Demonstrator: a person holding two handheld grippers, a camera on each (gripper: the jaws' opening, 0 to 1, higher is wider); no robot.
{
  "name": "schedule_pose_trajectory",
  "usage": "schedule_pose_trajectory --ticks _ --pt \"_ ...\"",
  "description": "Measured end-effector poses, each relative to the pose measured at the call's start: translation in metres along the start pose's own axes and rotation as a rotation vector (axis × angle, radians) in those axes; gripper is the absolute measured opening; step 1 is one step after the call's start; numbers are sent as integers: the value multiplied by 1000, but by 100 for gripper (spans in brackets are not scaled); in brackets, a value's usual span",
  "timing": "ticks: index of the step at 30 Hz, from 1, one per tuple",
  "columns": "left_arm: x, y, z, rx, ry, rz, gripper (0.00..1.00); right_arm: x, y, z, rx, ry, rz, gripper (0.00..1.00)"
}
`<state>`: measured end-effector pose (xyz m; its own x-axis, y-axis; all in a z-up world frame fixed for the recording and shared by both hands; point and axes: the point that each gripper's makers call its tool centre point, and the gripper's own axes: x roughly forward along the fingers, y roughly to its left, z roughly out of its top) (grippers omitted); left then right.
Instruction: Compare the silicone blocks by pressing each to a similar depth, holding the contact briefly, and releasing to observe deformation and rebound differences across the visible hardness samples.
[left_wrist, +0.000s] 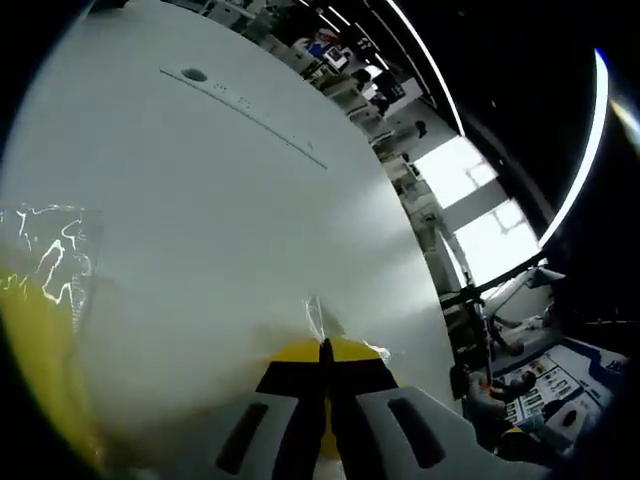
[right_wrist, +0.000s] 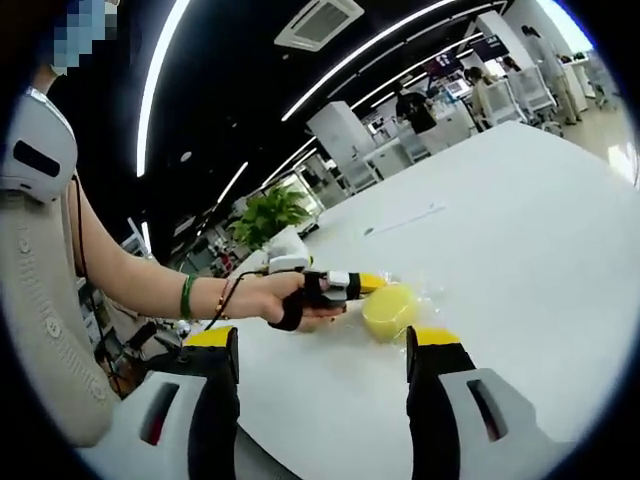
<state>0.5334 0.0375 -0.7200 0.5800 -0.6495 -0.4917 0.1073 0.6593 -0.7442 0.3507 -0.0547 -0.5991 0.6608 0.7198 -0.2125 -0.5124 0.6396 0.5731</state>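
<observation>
1. Pressing together at the bottom of the left gripper view, the left gripper (left_wrist: 326, 352) has its yellow-tipped jaws meeting along a thin dark line, with a yellow block (left_wrist: 340, 352) showing right at the tips; whether it is pinched between them I cannot tell.
2. Clear plastic wrap (left_wrist: 318, 318) sticks up just beyond those tips, touching the block.
3. Another crinkled clear wrap over something yellow (left_wrist: 45, 275) lies at the left edge of the left gripper view, well apart from the jaws, on the white table (left_wrist: 230, 210).
4. In the right gripper view, the right gripper (right_wrist: 325, 345) has its jaws spread wide, nothing between them.
5. Beyond that gap, the same yellow block (right_wrist: 390, 310) sits on the table, round and glossy, in clear wrap.
6. A person's hand (right_wrist: 290, 300) holds the other gripper against the block's left side.
7. A green potted plant (right_wrist: 272, 213) stands farther back, with desks and ceiling light strips behind.
</observation>
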Motion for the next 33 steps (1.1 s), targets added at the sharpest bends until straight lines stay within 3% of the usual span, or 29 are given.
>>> schedule_pose_trajectory --ticks 7,12,16,26,30,33 --pt "-15 -23 15 110 -35 -49 0 3 3 3 -10 1 8 62" --pt "-28 -32 21 278 -40 -45 0 5 7 3 -17 4 16 62" --pt "-40 -43 24 360 -66 -55 0 6 11 4 -22 5 23 62" --pt "-62 -63 21 425 -86 -74 0 7 22 6 -52 16 37 62" --pt "-71 -67 21 377 -86 -85 0 5 29 8 -67 20 47 59" --pt "-78 -70 21 386 -95 -84 0 2 34 9 -67 12 52 59"
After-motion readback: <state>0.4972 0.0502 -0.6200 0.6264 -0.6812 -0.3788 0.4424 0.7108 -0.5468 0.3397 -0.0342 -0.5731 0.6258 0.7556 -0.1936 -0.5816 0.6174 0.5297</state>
